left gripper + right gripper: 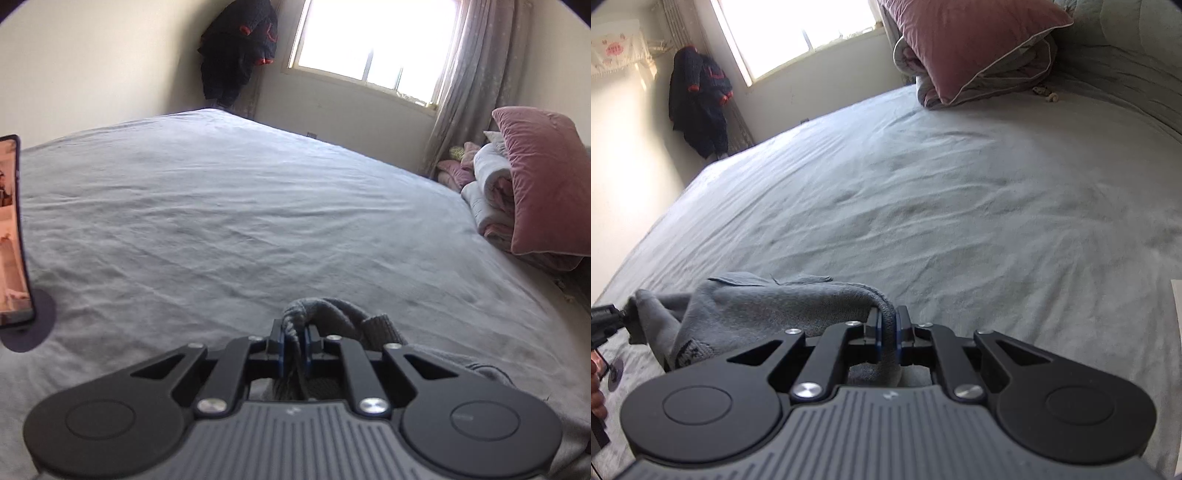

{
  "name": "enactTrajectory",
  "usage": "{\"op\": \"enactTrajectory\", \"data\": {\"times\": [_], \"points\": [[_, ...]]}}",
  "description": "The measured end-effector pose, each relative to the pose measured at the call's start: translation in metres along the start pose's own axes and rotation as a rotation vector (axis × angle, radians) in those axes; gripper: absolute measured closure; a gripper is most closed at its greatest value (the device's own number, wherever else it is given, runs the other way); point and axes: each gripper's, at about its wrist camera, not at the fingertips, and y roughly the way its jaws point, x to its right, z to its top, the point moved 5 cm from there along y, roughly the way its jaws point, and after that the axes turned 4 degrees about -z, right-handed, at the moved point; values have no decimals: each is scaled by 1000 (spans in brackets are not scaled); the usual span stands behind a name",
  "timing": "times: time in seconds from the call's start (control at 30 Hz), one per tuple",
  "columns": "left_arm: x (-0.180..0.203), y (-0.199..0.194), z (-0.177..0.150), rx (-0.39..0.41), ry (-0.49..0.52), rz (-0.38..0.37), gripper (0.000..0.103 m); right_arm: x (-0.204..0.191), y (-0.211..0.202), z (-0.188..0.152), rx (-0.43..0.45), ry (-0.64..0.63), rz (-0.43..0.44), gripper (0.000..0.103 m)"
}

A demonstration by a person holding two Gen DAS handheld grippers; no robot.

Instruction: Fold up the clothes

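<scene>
A grey knit garment [746, 306] hangs between my two grippers above the bed. My right gripper [887, 325] is shut on one ribbed edge of it. My left gripper [294, 334] is shut on another bunched edge of the grey garment [332, 314]. In the right wrist view the left gripper [609, 317] shows at the far left, pinching the garment's other end. The cloth sags between them and most of it is hidden under the gripper bodies.
A wide bed with a light grey sheet [221, 206] lies ahead. A pink pillow [546, 184] on folded quilts [487, 192] sits at the bed's right. A phone on a stand [14, 236] is at the left. A dark jacket [240, 48] hangs by the window [373, 37].
</scene>
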Motion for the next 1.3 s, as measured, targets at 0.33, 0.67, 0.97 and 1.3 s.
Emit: {"op": "enactTrajectory", "data": {"times": [0.33, 0.67, 0.97, 1.3], "points": [[-35, -21, -23, -139, 6, -88, 93, 5, -18, -13, -69, -15, 52, 97], [-64, -53, -55, -240, 143, -213, 93, -8, -57, -39, -131, -75, 183, 97], [-76, -58, -88, -377, 191, -321, 74, -24, -64, -41, -110, -143, 140, 86], [-78, -48, -67, -266, 47, -495, 48, -111, -64, -19, -97, -255, 190, 52]]}}
